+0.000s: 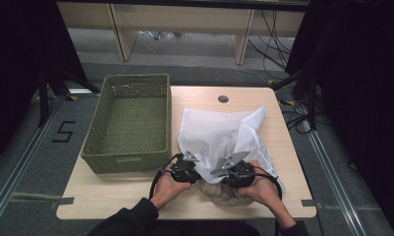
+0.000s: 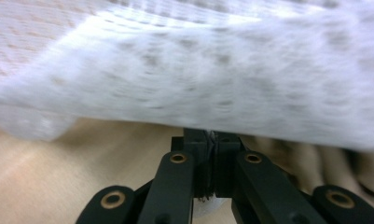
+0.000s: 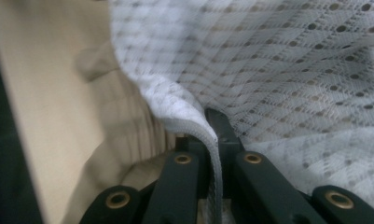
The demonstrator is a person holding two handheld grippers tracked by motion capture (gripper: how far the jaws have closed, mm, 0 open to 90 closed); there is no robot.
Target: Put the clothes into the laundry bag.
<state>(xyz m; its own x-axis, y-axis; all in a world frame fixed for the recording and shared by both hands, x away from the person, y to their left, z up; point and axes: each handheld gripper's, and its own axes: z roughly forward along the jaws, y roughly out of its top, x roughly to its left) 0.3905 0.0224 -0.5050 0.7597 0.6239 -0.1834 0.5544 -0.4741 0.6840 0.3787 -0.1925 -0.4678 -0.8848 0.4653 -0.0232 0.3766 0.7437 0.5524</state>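
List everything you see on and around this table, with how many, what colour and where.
mesh laundry bag: one, white, right half of the table, its near edge gripped
cloth: one, beige, bunched at the bag's near edge between the hands
basket: one, green woven, left half of the table
table: one, light wood
left gripper: one, black, shut on the bag's edge
right gripper: one, black, shut on the bag's zipped edge
hands: two, at the near edge
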